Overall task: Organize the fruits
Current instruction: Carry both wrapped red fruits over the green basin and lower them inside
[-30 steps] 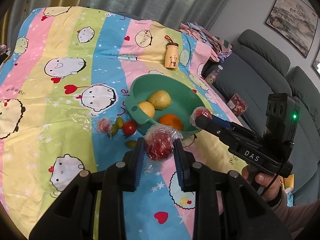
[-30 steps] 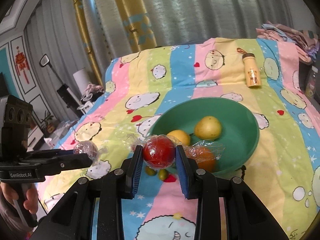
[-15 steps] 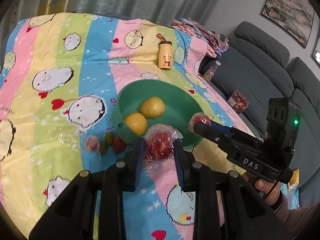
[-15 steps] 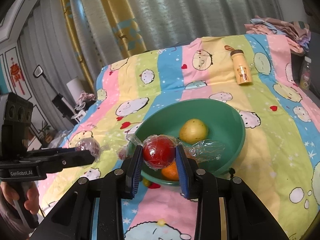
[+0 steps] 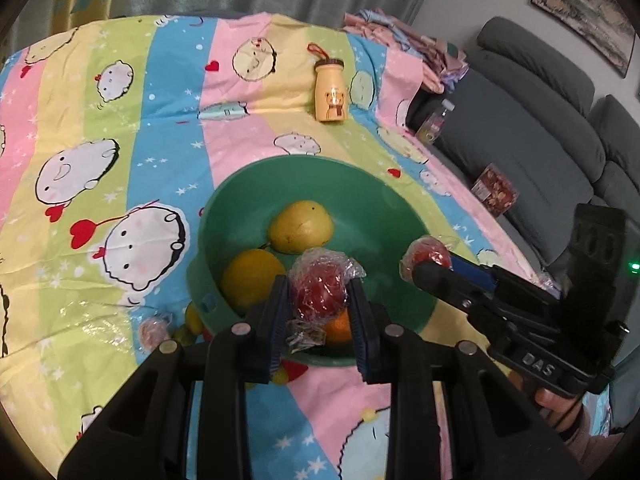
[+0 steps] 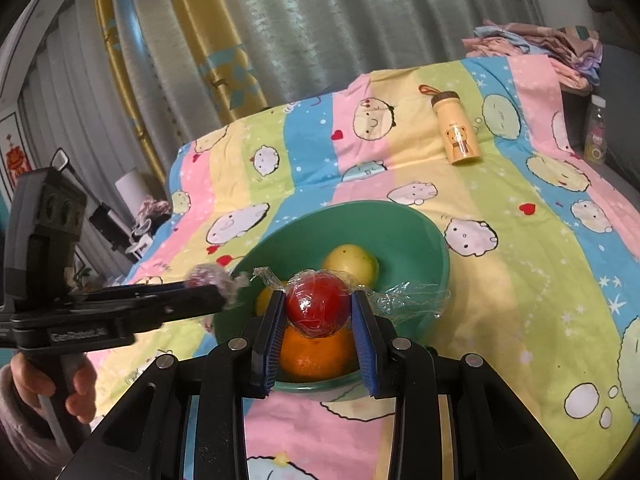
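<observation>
Each hand's tongs are clamped on a film-wrapped red fruit: the left tongs [image 5: 318, 300] carry the darker one [image 5: 320, 292] and the right tongs [image 6: 316, 316] the brighter one [image 6: 316, 308], both hovering over the near rim of the green bowl [image 6: 424, 240]. Inside already lie an orange [image 6: 312, 354], a lemon [image 5: 250, 278] and a pear [image 5: 300, 226]. By my reckoning both still need dropping, and a few small fruits [image 5: 154, 330] wait on the cloth beside the bowl

we see a yellow bear-print bottle [image 5: 329, 92] lying on the striped cartoon bedsheet [image 5: 120, 128]; grey sofa [image 5: 532, 140] beside; folded clothes [image 6: 536, 46] behind.
</observation>
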The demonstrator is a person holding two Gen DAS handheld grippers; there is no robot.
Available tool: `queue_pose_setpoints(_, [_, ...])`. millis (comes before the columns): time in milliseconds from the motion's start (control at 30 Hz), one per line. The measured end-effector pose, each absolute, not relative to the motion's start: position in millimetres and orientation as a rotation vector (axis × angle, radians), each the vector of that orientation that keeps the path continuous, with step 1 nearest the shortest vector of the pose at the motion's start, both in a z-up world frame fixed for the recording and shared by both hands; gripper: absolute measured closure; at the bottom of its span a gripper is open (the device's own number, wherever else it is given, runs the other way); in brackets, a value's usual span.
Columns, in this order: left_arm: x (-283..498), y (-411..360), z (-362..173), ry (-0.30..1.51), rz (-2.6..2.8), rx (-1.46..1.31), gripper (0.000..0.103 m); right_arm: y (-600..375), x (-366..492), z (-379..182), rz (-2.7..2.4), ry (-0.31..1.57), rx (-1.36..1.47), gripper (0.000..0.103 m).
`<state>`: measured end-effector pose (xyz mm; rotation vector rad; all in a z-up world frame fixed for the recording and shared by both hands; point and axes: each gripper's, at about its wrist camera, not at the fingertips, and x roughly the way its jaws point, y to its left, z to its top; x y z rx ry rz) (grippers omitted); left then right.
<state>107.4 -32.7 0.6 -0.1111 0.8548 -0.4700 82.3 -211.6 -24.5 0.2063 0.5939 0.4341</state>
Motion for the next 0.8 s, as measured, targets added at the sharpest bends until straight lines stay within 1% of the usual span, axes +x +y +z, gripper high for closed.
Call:
queue_pose_setpoints(333, [127, -50, -12, 0.890, -0.424, 0.006, 0.075, -206, 90, -28, 0.414, 0.611, 0.174, 0.069])
queue_pose_setpoints(733, [130, -50, -18, 0.911, -0.402, 0.018, 0.074, -205, 93, -31, 0.394, 0.632, 0.176, 0.069])
queue_pose_setpoints(800, [131, -49, -18, 0.910, -0.394, 0.014, 0.069, -206, 93, -31, 0.392, 0.633, 0.178, 0.069])
